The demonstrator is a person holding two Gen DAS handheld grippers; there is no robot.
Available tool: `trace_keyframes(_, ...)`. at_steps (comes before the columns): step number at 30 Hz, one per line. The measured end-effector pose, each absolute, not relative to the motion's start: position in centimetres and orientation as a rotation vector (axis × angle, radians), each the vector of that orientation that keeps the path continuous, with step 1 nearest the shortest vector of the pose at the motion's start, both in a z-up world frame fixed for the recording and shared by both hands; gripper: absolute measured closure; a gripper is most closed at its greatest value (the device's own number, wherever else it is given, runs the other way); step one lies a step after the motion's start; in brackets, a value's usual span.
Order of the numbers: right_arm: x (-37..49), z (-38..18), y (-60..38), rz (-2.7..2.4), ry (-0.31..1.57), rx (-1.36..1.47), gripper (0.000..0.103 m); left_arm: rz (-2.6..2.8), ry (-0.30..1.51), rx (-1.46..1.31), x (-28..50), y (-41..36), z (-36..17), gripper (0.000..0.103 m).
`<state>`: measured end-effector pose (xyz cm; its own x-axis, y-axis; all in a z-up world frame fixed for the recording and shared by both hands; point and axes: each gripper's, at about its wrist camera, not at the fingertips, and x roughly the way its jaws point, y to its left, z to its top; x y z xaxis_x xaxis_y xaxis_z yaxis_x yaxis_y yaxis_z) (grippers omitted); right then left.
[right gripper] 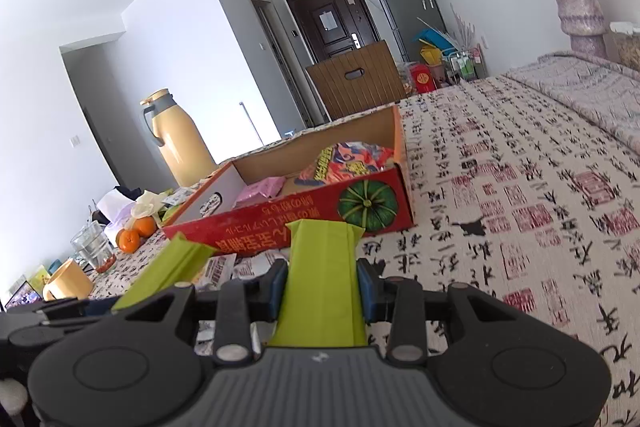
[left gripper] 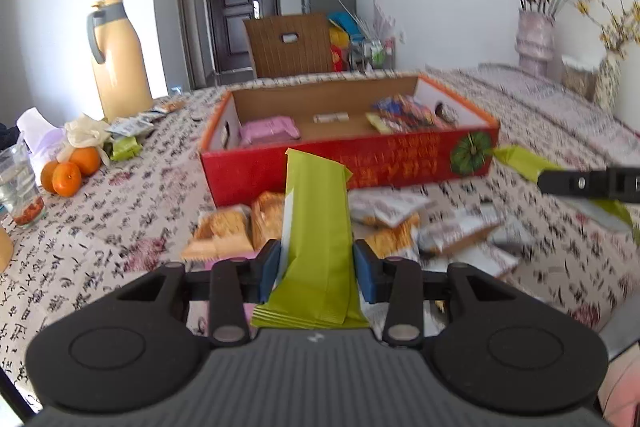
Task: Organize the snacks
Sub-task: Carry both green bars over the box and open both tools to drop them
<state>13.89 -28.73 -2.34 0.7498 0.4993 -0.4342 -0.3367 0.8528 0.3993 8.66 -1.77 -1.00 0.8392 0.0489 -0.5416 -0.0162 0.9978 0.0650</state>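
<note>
Left gripper [left gripper: 316, 263] and right gripper [right gripper: 322, 287] each raised, fingers clamping a green packet [left gripper: 316, 227] before the red box [left gripper: 352, 163]

green foil snack packets [left gripper: 316, 247] [right gripper: 322, 279]: lifted, upright | open red cardboard box [left gripper: 360, 167] [right gripper: 280, 223]: mid-tablecloth, holding pink [left gripper: 270, 131] and colourful packets [left gripper: 408, 113]

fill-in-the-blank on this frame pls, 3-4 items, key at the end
1. Each gripper, left gripper and right gripper, is shut on a lime-green snack packet of the colour ____.
2. The red cardboard box has a green ____ printed on its side.
3. The pink packet lies ____ the box.

Key: green; pumpkin; inside
</note>
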Motion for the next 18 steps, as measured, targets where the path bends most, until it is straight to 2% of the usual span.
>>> trace_keyframes(18,22.1,2.5,-23.5,0.482,0.456,0.176,0.068,0.020,0.425,-0.016,15.6,0.4,4.4,0.063)
